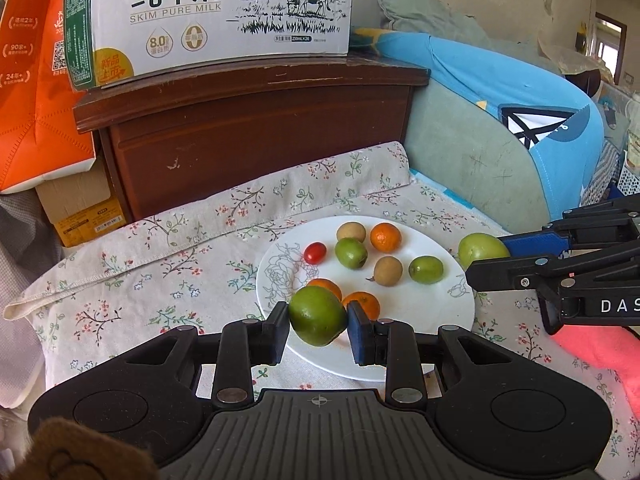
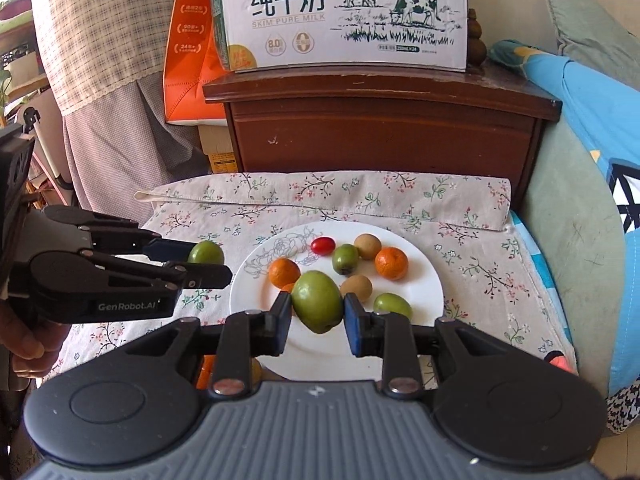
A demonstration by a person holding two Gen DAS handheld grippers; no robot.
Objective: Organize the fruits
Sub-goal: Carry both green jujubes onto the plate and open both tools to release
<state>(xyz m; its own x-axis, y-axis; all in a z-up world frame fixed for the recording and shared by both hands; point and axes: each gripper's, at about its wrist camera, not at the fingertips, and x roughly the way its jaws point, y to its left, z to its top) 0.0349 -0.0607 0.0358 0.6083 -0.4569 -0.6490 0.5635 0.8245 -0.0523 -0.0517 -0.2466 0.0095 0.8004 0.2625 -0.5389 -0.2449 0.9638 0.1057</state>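
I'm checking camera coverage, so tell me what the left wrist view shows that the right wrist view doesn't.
Only the left wrist view shows a pink cloth under the right gripper, and a third whole orange.

Only the right wrist view shows a checked curtain and a hand holding the left gripper.

Both show each gripper shut on a green fruit, the white plate with a red tomato, the milk box and the wooden cabinet.

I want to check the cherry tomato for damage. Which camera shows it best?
The right wrist view: the cherry tomato lies unobstructed on the white plate, its long side facing the camera. The left wrist view also shows the tomato clearly, but foreshortened, nearer end-on.
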